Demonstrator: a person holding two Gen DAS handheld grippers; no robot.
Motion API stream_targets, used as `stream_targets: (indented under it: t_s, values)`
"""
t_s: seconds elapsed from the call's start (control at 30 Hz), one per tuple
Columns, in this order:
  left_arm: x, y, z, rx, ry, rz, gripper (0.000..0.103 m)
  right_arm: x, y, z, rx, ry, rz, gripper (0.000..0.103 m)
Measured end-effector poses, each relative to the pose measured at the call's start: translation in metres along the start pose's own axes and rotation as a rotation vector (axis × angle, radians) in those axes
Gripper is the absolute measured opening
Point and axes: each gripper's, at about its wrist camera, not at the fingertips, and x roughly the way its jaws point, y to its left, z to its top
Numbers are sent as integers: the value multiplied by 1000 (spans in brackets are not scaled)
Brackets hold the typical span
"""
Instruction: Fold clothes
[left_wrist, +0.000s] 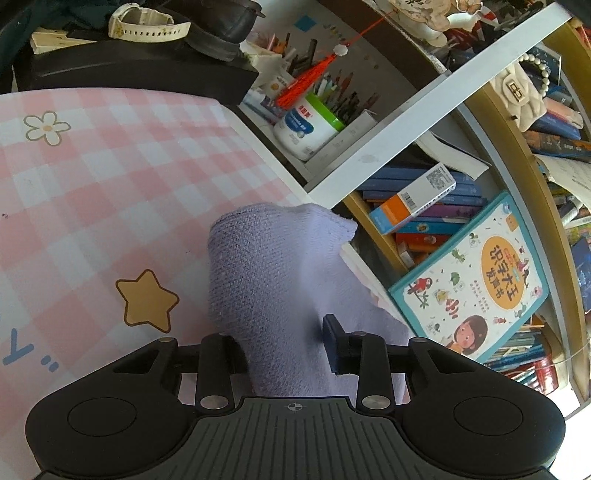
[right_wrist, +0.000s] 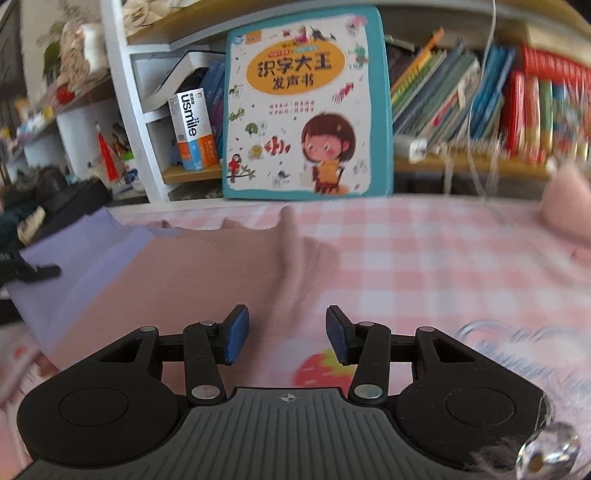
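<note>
Over the far edge of the pink checked table cover (left_wrist: 110, 184), the left wrist view shows the left gripper (left_wrist: 284, 343) with a lilac knitted cloth (left_wrist: 273, 280) bunched between its jaws. The right-hand pad (left_wrist: 334, 343) is visible and lies against the knit; the other is buried under the fabric, so whether the cloth is truly pinched or only draped through, I cannot tell. The cloth rises in a hump ahead of the gripper, its tip hanging out past the table edge toward the bookshelf (left_wrist: 424, 210). If the hold is loose, a pull could let the knit slide out. A sweep toward the shelf could also catch the picture book (left_wrist: 476, 280) leaning there.

In the right wrist view, the right gripper (right_wrist: 286, 334) hovers low with its jaws spread and nothing between them, over a dusty-pink garment (right_wrist: 221, 266) lying flat on the table cover (right_wrist: 424, 251). The lilac cloth (right_wrist: 74, 258) overlaps that garment's left side. The picture is blurred, so the fabric edges are hard to place. Closing here might pinch the table cover along with the garment, or grab both layers, and drag everything out of line.
</note>
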Motion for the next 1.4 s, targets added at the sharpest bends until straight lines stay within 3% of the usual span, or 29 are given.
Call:
stream_targets:
  t_s: [0.13,0.37,0.47,0.63,0.77,1.07,1.23,1.4]
  values:
    - [0,0,0,3,-2,-4,34,-11,-10,-1,-89,-64,8,42]
    - [0,0,-1,14,-1,-7,34,-34,-10,-1,-154,-203,218,38]
    - [1,0,-1,16,-1,-6,33,-32,-4,0,-209,-157,276,29]
    - [1,-1,0,15,0,-5,33,-20,4,0,-301,-44,328,29]
    - [1,-1,0,18,3,-4,34,-8,-4,-6,-277,10,326,33]
    - [3,-4,0,59,-1,28,27,-5,-13,-10,-200,47,351,36]
    - [2,-8,-2,62,-7,36,13,-5,-13,-12,-181,50,343,36]
    - [-14,-46,-3,208,-66,7,12,-4,-12,-12,-168,49,334,36]
